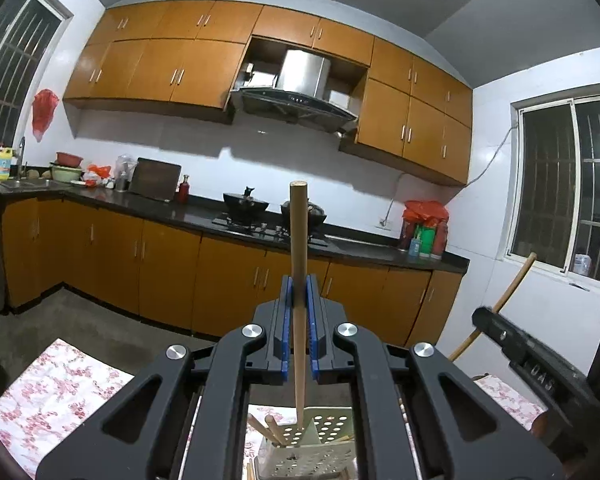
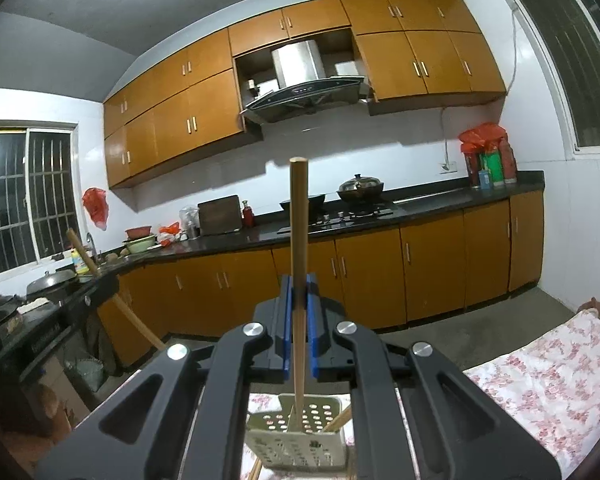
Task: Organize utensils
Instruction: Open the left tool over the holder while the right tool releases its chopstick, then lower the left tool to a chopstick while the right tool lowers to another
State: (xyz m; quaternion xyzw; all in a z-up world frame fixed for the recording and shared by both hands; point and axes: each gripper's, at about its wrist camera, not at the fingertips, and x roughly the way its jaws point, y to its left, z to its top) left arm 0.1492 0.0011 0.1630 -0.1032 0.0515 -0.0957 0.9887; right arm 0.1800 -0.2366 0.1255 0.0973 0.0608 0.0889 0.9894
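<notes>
Little can be read. In the left wrist view, pale embossed characters stand on the black body of the right gripper [image 1: 540, 364] at about four o'clock; they look like "OAS", perhaps, seen upside down and blurred. In the right wrist view, faint lettering runs along the black body of the left gripper [image 2: 44, 340] at about eight o'clock, too blurred to read. The bottles [image 2: 488, 164] on the counter at two o'clock carry labels, but no word on them is legible.
</notes>
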